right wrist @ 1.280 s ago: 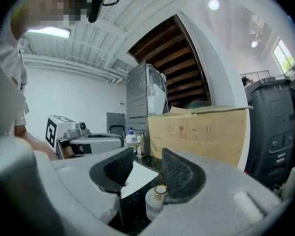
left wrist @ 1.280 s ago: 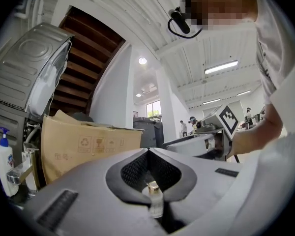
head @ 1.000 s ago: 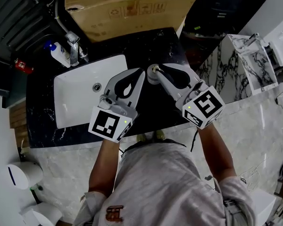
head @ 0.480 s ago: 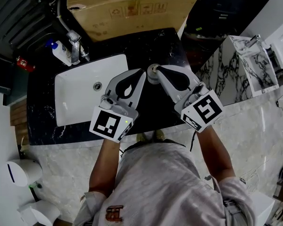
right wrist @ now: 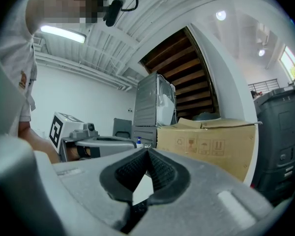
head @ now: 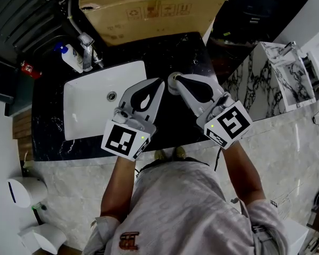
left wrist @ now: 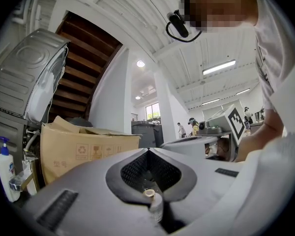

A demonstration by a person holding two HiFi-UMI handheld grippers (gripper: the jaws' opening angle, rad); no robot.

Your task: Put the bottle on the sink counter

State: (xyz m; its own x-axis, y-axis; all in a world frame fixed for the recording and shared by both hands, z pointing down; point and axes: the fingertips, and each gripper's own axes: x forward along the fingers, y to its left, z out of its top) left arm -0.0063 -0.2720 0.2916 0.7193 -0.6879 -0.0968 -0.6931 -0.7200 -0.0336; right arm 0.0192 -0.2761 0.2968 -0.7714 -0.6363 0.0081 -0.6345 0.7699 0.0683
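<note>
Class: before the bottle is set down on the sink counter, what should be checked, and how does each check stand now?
1. Small bottle clamped in left hand-held gripper: ok.
2. Bottle cap up: ok.
3. Right hand-held gripper shut, nothing seen between its jaws: ok.
4. Bare black counter beside sink: ok.
5. Bottle over counter, not sink: cannot tell.
6. Soap dispenser away from grippers: ok.

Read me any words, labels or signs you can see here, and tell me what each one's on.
No text reads clearly enough to quote.
Cardboard box: handling symbols only (recycling, glass, umbrella, arrows); print beside them blurred.
Small bottle: label too blurred.
Pump bottle: label too small.
Shirt: red print, unreadable.
Marker cubes: square patterns, no letters.
</note>
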